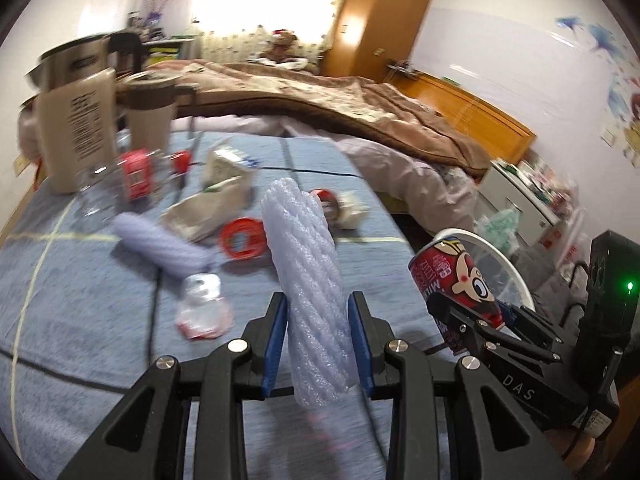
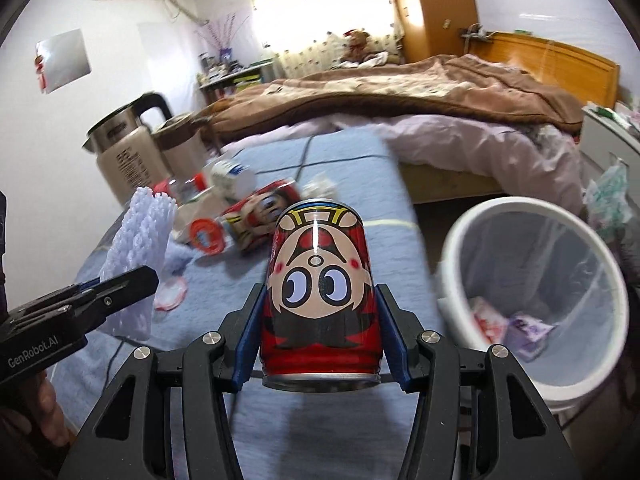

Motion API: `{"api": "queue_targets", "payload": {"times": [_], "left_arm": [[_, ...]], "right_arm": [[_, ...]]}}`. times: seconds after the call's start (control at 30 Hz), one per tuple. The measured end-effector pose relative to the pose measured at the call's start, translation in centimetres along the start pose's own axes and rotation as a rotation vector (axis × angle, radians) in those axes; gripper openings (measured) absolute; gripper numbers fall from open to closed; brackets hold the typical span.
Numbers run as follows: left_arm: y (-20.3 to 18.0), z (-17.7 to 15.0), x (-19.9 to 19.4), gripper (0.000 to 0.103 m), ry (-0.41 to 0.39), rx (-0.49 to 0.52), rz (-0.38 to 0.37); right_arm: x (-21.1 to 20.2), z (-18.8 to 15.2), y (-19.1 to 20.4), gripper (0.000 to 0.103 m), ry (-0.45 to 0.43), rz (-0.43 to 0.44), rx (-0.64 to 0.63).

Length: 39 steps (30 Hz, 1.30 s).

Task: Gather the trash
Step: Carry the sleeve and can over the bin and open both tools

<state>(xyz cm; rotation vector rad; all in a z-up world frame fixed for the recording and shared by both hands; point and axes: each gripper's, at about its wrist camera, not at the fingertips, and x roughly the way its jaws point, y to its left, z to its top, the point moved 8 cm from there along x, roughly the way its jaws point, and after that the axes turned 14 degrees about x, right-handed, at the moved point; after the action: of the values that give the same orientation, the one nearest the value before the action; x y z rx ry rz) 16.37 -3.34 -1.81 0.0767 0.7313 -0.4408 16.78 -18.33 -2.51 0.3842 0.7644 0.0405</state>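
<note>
Left wrist view: the left gripper (image 1: 318, 340) is clamping one lilac foam net sleeve (image 1: 308, 280) above the blue blanket (image 1: 80, 320); a second sleeve (image 1: 160, 246) is lying far left.

Right wrist view: the right gripper (image 2: 319, 332) is squeezing one red cartoon can (image 2: 319, 300); a second can (image 2: 260, 216) is lying behind. I judge both loads are heading for the single white bin (image 2: 536, 300) at right, where each claw needs releasing over the rim.

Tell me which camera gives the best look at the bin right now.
The right wrist view: the white bin shows its whole rim, its clear liner and some trash at the bottom. The left wrist view catches only an arc of its rim behind the red can in the right gripper.
</note>
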Motion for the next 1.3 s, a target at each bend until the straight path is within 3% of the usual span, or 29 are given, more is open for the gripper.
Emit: {"api": "queue_targets", "payload": {"times": [0.67,1.0,1.3], "left_arm": [[-15.2,4.2,5.7,0.033,0.037,0.205,-0.264],[-20.6,4.2,9.3,0.033,0.091,0.267,-0.318],[-21.6,4.4,11.4,0.034,0.120,0.284,-0.319]], "right_arm": [[-5.2,4.4,-13.2,0.054,-0.111,-0.192,0.153],[-4.5,4.1,-19.0,0.054,-0.071,-0.268,0.201],[-3.0,4.1,-21.3,0.054,-0.038,-0.317,0.211]]}}
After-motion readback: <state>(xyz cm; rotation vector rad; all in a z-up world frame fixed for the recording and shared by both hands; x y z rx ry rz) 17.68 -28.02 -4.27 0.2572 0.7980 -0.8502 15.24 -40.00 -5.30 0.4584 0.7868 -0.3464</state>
